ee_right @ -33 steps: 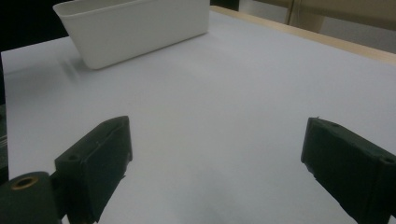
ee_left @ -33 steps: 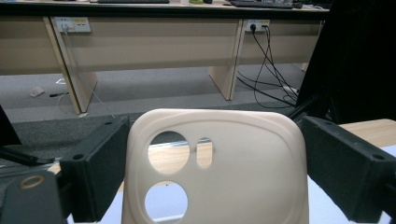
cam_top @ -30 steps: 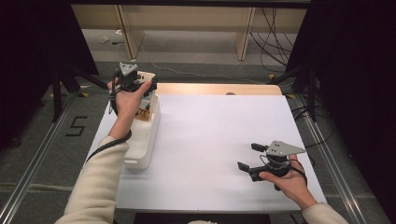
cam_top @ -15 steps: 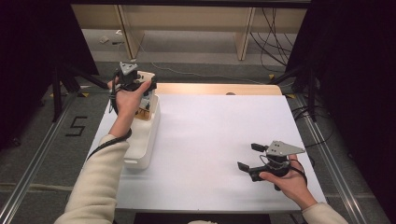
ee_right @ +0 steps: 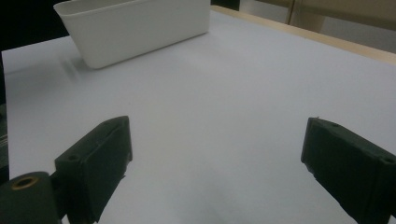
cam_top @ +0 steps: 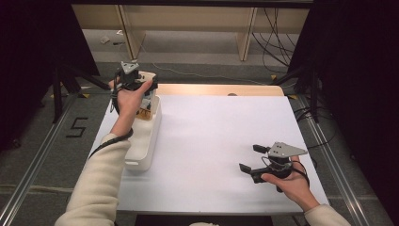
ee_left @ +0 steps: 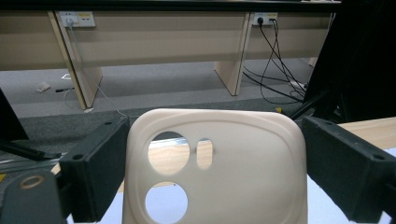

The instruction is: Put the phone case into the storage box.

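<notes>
The left gripper is raised over the far end of a long white bin, which stands along the left edge of the white worktop. Its jaws hold a cream phone case; in the left gripper view the case stands upright between the two black jaws, and each jaw presses on one of its side edges. The case has two round camera holes, one above the other, and a small oval hole beside the upper one. In the high view the case appears as a pale edge near the hand, above the bin's far end. Something with brown and white colours lies in the bin under the hand, but I cannot tell what it is.

The right gripper is low near the right front corner of the worktop, well apart from the bin. Its jaws are spread wide with nothing between them, and in the right gripper view they point across the bare worktop toward the bin.
</notes>
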Action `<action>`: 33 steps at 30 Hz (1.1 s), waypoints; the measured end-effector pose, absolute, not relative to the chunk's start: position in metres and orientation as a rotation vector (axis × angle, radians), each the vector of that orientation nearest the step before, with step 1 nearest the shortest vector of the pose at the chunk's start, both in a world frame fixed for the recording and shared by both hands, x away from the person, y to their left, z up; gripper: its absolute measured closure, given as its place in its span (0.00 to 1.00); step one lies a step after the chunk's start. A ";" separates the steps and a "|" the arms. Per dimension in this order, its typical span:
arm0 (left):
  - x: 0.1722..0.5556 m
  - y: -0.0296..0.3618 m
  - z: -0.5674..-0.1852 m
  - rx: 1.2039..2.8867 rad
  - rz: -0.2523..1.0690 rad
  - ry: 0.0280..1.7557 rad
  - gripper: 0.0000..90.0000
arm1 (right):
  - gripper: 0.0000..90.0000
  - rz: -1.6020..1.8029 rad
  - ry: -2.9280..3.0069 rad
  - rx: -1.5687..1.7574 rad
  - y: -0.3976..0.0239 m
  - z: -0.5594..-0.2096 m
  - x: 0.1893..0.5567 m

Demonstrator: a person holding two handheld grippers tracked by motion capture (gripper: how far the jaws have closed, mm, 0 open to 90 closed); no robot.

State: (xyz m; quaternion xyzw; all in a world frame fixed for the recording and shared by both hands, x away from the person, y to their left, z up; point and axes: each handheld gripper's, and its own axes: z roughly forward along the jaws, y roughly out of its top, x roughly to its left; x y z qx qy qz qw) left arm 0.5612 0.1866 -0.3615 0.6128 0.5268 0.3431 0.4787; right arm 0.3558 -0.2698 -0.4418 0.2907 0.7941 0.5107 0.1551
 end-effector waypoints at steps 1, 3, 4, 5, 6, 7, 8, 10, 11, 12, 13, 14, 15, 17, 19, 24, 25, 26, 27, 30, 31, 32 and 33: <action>0.562 0.187 -0.362 1.498 0.837 1.287 0.12 | 0.11 1.463 2.275 0.834 -0.270 -0.442 0.356; 0.562 0.187 -0.362 1.498 0.836 1.289 0.12 | 0.11 1.464 2.273 0.832 -0.270 -0.442 0.356; 0.563 0.187 -0.362 1.498 0.836 1.290 0.12 | 0.11 1.464 2.274 0.833 -0.270 -0.442 0.356; 0.563 0.187 -0.362 1.497 0.836 1.290 0.12 | 0.11 1.463 2.274 0.833 -0.270 -0.442 0.356; 0.563 0.187 -0.362 1.497 0.835 1.290 0.12 | 0.11 1.462 2.274 0.833 -0.270 -0.442 0.356; 0.564 0.187 -0.362 1.499 0.836 1.290 0.12 | 0.11 1.465 2.274 0.833 -0.270 -0.442 0.356; 0.564 0.187 -0.362 1.499 0.837 1.290 0.12 | 0.11 1.464 2.274 0.833 -0.270 -0.442 0.356; 0.565 0.187 -0.361 1.499 0.834 1.292 0.12 | 0.11 1.465 2.274 0.832 -0.270 -0.442 0.356; 0.565 0.187 -0.361 1.499 0.834 1.294 0.12 | 0.11 1.464 2.274 0.833 -0.270 -0.442 0.356; 0.565 0.187 -0.361 1.499 0.833 1.295 0.12 | 0.11 1.464 2.274 0.832 -0.270 -0.442 0.356; 0.566 0.187 -0.361 1.499 0.833 1.296 0.12 | 0.11 1.464 2.274 0.833 -0.270 -0.442 0.356; 0.566 0.187 -0.362 1.499 0.832 1.297 0.12 | 0.11 1.465 2.273 0.833 -0.270 -0.442 0.356; 0.567 0.187 -0.362 1.499 0.831 1.297 0.12 | 0.11 1.465 2.273 0.834 -0.270 -0.442 0.356; 0.567 0.187 -0.362 1.499 0.831 1.299 0.12 | 0.11 1.464 2.275 0.833 -0.270 -0.442 0.356; 0.568 0.187 -0.362 1.501 0.830 1.300 0.12 | 0.11 1.465 2.274 0.834 -0.270 -0.442 0.356; 0.570 0.187 -0.363 1.500 0.828 1.304 0.12 | 0.11 1.464 2.275 0.832 -0.270 -0.442 0.356; 0.570 0.187 -0.363 1.501 0.828 1.306 0.12 | 0.11 1.464 2.275 0.832 -0.270 -0.442 0.356; 0.570 0.187 -0.363 1.502 0.827 1.307 0.12 | 0.11 1.465 2.275 0.833 -0.270 -0.442 0.356; 0.571 0.187 -0.363 1.503 0.826 1.307 0.12 | 0.11 1.465 2.275 0.832 -0.270 -0.442 0.356; 0.573 0.186 -0.364 1.508 0.825 1.306 0.12 | 0.11 1.464 2.277 0.832 -0.270 -0.442 0.356; 0.573 0.186 -0.365 1.511 0.826 1.306 0.12 | 0.11 1.465 2.276 0.832 -0.270 -0.442 0.356; 0.574 0.186 -0.365 1.513 0.825 1.307 0.12 | 0.11 1.465 2.276 0.832 -0.270 -0.442 0.356; 0.574 0.186 -0.366 1.514 0.824 1.308 0.12 | 0.11 1.464 2.276 0.833 -0.270 -0.442 0.356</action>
